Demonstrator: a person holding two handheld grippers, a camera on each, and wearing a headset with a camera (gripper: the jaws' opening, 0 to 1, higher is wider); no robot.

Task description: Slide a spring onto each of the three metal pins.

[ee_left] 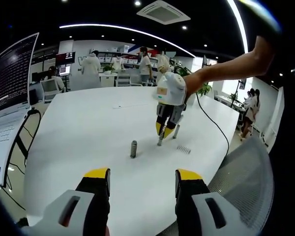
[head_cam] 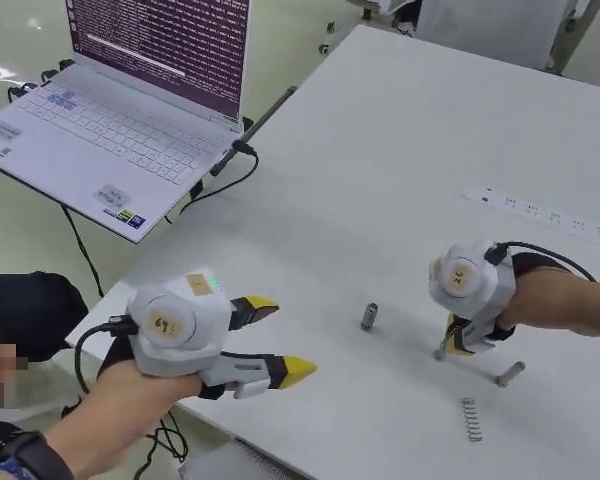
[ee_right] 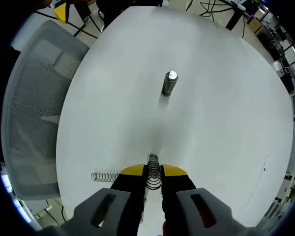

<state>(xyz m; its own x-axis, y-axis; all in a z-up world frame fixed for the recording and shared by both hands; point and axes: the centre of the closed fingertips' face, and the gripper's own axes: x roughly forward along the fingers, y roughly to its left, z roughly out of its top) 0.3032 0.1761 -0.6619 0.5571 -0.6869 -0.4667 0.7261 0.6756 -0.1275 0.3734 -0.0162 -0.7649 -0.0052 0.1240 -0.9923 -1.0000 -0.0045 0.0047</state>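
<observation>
1. Two hand-held grippers are over the white bench [head_cam: 380,150]. The left hand-held gripper [head_cam: 280,338] hovers at the near edge, yellow-tipped jaws spread wide with nothing between them.
2. The right hand-held gripper [ee_right: 153,170] points down at the bench, its jaws pinching a spring-sleeved pin [ee_right: 153,181] right at the tips.
3. One standing pin [head_cam: 369,316], also wearing a spring, sits upright on the bench between the two grippers, apart from both.
4. A bare pin [head_cam: 510,374] lies flat just beside the right hand-held gripper.
5. A loose spring [head_cam: 470,418] lies near that pin, closer to the bench's near edge.
</observation>
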